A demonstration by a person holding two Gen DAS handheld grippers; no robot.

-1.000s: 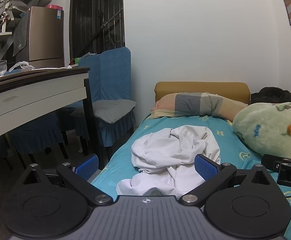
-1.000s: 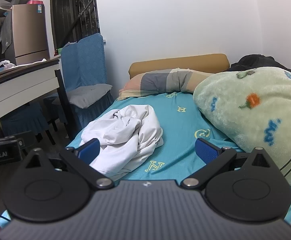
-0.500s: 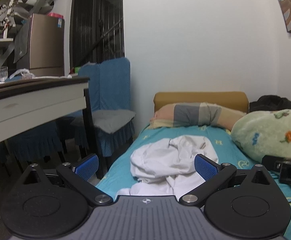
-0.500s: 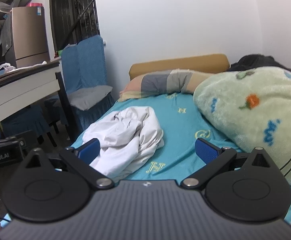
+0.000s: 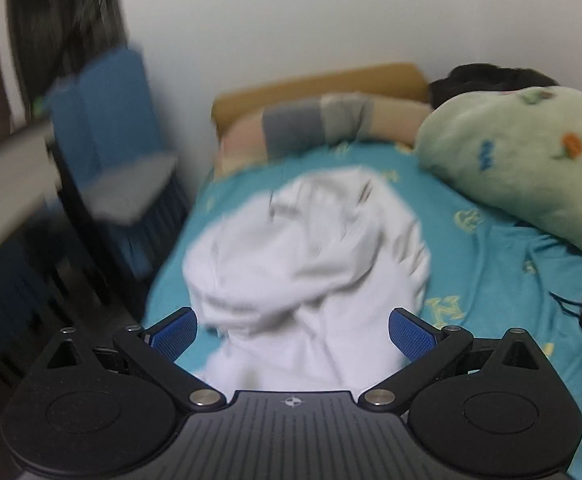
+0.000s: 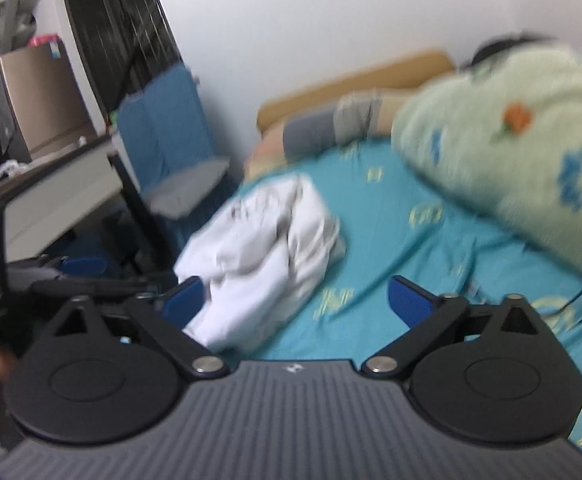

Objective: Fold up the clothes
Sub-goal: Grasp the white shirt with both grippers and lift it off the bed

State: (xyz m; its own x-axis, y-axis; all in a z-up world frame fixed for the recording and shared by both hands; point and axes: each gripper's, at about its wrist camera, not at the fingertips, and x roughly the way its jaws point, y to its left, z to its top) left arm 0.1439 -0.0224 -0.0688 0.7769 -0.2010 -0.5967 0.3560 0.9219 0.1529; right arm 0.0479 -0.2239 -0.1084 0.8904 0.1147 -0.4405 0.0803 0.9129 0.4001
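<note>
Shirt [image 5: 307,256] is a crumpled white heap on the teal bed sheet [image 5: 487,264], dead ahead of your left gripper [image 5: 293,332] and reaching back between its spread jaws. Nothing is gripped. Your right gripper [image 6: 295,304] is also released and empty; the heap sits ahead of and against its left jaw, with bare sheet between the tips. Both views are motion-blurred, so no hem or collar is readable.

Risks as I see them: close on the mound blind and you'll likely pinch several layers, or the sheet with them, so the lift drags a wad instead of opening it. The heap is near the bed edge on your left, so a sideways tug could slide it off. The green blanket [image 6: 523,136] crowds the right jaw's side, limiting spreading room.
</note>
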